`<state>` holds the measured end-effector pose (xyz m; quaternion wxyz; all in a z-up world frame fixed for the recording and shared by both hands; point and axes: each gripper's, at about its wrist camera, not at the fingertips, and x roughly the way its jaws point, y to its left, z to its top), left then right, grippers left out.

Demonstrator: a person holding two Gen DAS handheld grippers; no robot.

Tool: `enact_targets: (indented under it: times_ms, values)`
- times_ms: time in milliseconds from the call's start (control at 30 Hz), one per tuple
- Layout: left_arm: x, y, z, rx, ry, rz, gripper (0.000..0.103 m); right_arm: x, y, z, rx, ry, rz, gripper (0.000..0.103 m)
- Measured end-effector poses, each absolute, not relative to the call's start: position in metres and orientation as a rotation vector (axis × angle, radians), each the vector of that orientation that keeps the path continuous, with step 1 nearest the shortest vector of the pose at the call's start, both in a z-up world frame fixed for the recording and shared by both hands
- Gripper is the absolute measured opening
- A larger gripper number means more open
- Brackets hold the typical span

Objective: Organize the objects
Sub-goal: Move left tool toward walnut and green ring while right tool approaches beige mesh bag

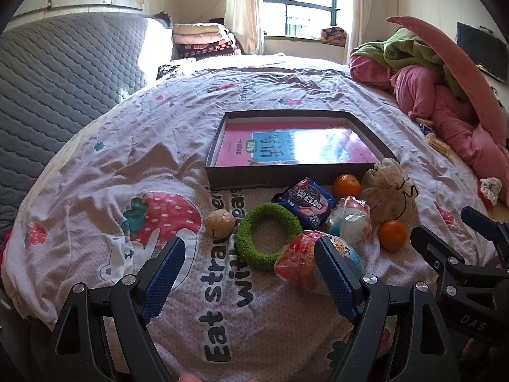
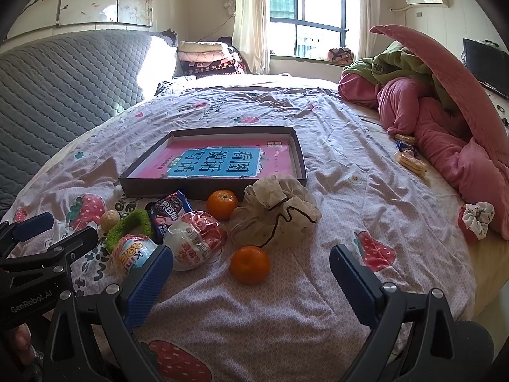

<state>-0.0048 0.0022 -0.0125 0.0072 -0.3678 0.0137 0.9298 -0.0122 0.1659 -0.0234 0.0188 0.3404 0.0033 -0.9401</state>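
Note:
A shallow dark box [image 1: 267,176] [image 2: 159,187] with a pink book inside lies on the bed. In front of it lie a green fuzzy ring [image 1: 268,235] [image 2: 127,226], a walnut [image 1: 220,222] [image 2: 110,219], a dark cookie packet [image 1: 305,202] [image 2: 168,211], two wrapped toy eggs [image 1: 299,262] [image 1: 350,219] [image 2: 133,254] [image 2: 194,245], two oranges [image 1: 346,186] [image 1: 393,235] [image 2: 222,204] [image 2: 250,264] and a beige drawstring pouch [image 1: 389,191] [image 2: 276,213]. My left gripper [image 1: 249,277] is open above the sheet, just short of the ring. My right gripper [image 2: 251,280] is open near the closer orange.
A strawberry-print sheet [image 1: 127,165] covers the bed. A grey quilted headboard [image 1: 63,73] is at left. Pink and green bedding [image 2: 445,121] is piled at right, with snack packets [image 2: 408,159] and a scrunchie [image 2: 477,219] beside it.

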Motion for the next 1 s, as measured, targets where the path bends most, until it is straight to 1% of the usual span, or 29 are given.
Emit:
enact_targets:
  times_ms: [1000]
  values:
    - [-0.02, -0.01, -0.039, -1.223, 0.03, 2.879, 0.084, -0.022, 0.175, -0.041, 1.123, -0.009, -2.902, 0.099]
